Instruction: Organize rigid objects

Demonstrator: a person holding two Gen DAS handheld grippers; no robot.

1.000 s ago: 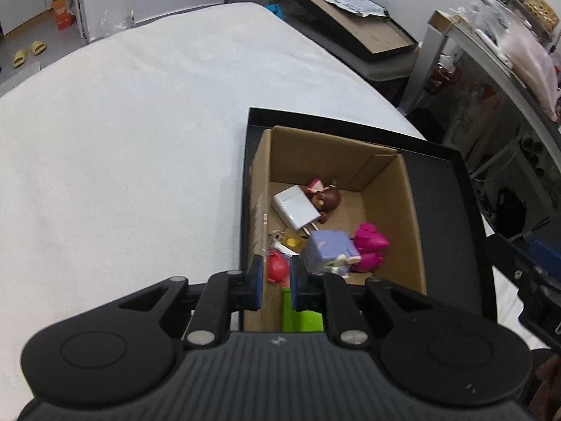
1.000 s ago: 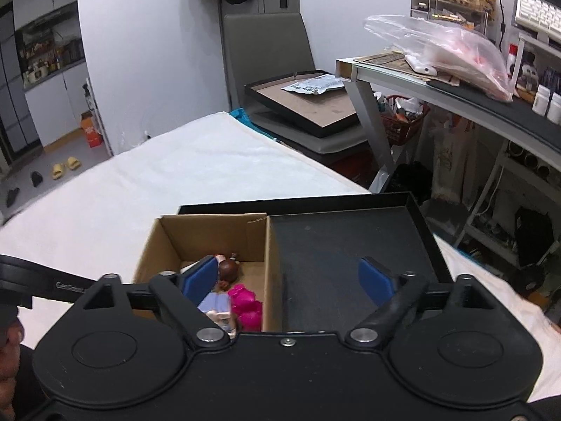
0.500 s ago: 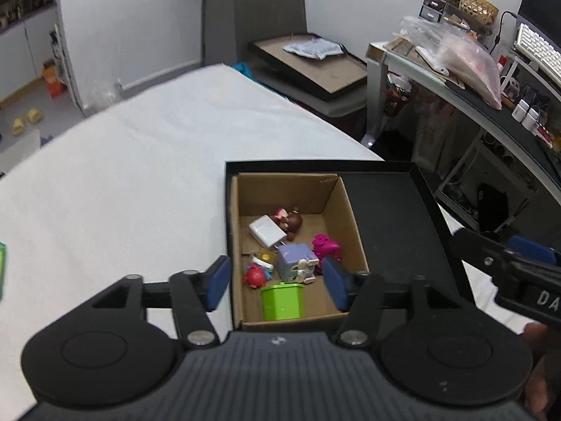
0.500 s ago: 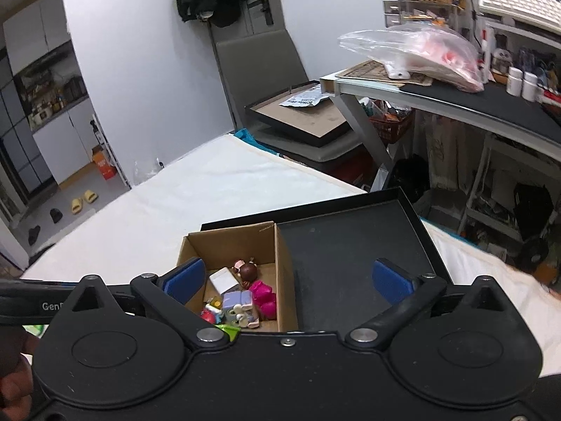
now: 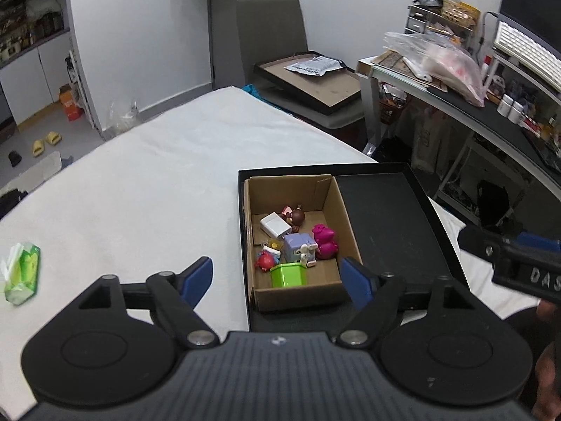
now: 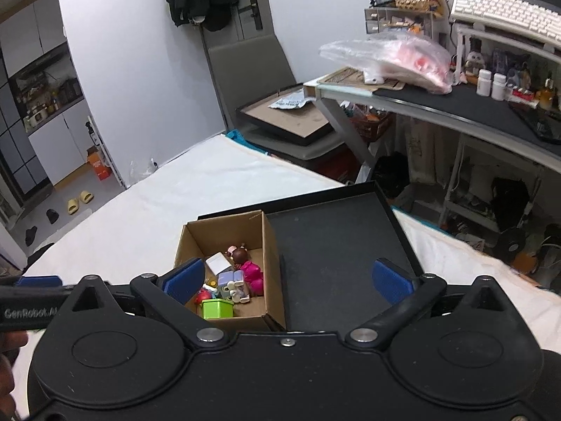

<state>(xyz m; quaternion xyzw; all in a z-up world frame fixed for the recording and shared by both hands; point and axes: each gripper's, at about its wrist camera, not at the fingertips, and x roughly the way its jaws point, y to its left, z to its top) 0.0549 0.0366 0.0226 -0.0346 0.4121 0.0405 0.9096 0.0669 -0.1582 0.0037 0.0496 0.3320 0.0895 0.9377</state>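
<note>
- White table carries a black tray with a cardboard box in its left half.
- Left gripper and right gripper hover above, jaws spread wide, both empty.
- Toys lie heaped in the box; small ones are hard to make out.
- Only the left view shows a green packet near the table's left edge.

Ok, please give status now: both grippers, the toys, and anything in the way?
Left gripper open, empty; right gripper open, empty. Toys inside cardboard box, green cup nearest. Green packet lies loose on white sheet. Nothing blocking.
</note>
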